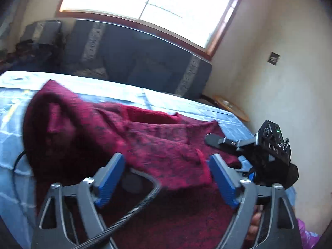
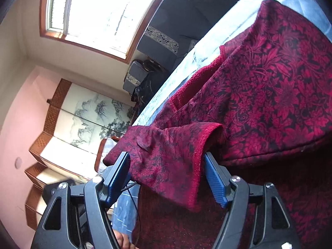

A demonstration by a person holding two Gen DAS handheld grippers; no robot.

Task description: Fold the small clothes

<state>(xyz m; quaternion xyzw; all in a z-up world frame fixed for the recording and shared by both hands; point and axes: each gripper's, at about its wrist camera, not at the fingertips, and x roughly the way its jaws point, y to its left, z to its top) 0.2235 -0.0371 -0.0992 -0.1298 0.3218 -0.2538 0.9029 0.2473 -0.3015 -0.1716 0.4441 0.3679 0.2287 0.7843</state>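
A dark red floral garment [image 1: 128,137] lies rumpled on a bed with a light blue sheet [image 1: 186,105]. My left gripper [image 1: 167,161] is open, its blue pads on either side of a fold of the garment's edge. The right gripper's body [image 1: 269,151] shows at the right of the left wrist view. In the right wrist view the same garment [image 2: 269,87] fills the right side, and a sleeve [image 2: 172,157] hangs between the open blue pads of my right gripper [image 2: 166,161]. The jaws are wide apart on both.
A dark headboard or sofa [image 1: 141,62] stands behind the bed under a bright window [image 1: 149,4]. A cream wall [image 1: 280,93] is at the right. A folding screen with a painted landscape [image 2: 83,112] stands by the pink wall. A black cable [image 1: 128,217] crosses the left gripper.
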